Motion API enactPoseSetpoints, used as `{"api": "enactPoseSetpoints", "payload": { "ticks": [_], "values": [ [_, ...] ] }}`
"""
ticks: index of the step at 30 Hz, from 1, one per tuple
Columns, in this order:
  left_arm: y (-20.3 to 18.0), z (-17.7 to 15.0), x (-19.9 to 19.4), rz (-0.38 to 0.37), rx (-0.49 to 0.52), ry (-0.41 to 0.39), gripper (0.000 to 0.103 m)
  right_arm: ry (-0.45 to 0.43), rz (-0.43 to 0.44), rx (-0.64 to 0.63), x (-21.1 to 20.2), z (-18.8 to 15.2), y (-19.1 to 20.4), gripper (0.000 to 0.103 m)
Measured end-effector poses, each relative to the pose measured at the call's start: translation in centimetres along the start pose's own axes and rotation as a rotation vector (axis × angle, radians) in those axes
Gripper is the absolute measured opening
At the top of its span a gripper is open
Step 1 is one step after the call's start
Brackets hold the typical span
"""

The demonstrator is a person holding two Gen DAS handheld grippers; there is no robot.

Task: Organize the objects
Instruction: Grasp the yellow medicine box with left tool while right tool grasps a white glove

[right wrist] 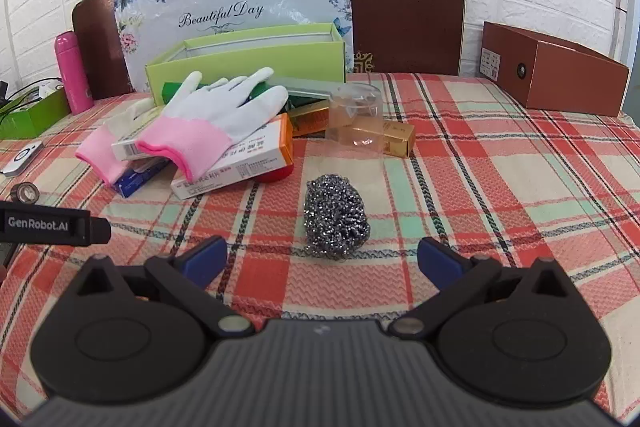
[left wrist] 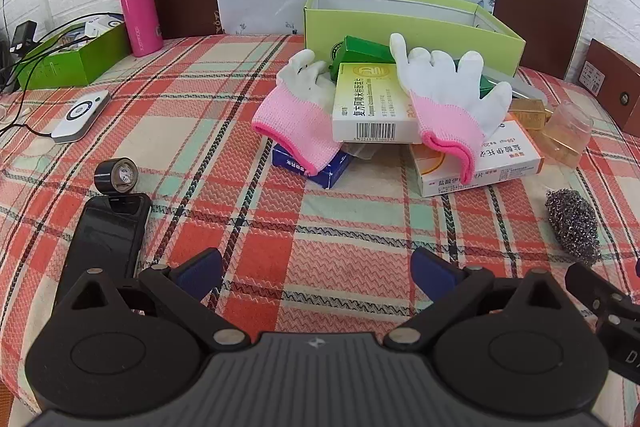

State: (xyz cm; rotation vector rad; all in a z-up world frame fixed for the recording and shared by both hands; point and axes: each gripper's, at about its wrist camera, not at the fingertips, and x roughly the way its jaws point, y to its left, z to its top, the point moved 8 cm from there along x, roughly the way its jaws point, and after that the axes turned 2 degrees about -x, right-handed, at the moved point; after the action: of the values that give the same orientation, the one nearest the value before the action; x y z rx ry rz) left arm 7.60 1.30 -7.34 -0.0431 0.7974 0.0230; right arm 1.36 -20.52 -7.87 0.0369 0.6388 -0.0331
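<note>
A heap lies before an open light-green box point(left wrist: 412, 27), which also shows in the right wrist view point(right wrist: 256, 57). It holds two white-and-pink gloves point(left wrist: 448, 99) point(left wrist: 300, 107), several medicine boxes point(left wrist: 372, 107), a blue box point(left wrist: 316, 167), gold boxes point(right wrist: 384, 135) and a clear plastic cup point(right wrist: 354, 115). A steel wool scrubber point(right wrist: 336, 217) lies on the plaid cloth just ahead of my right gripper point(right wrist: 322, 263), which is open and empty. My left gripper point(left wrist: 316, 275) is open and empty, well short of the heap.
A phone point(left wrist: 106, 239) and a tape roll point(left wrist: 116, 175) lie left of my left gripper. A pink bottle point(left wrist: 138, 7), a green box with cables point(left wrist: 72, 55) and a white device point(left wrist: 80, 115) stand far left. A brown box point(right wrist: 556, 71) stands far right.
</note>
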Motion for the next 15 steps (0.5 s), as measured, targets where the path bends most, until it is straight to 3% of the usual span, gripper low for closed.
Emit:
{"api": "enactPoseSetpoints", "payload": {
  "ticks": [15],
  "values": [
    [-0.1,1.5,0.8,-0.040,-0.008,-0.005,0.103,0.033,0.013,-0.002,1.9,0.0,-0.1,0.103]
  ]
}}
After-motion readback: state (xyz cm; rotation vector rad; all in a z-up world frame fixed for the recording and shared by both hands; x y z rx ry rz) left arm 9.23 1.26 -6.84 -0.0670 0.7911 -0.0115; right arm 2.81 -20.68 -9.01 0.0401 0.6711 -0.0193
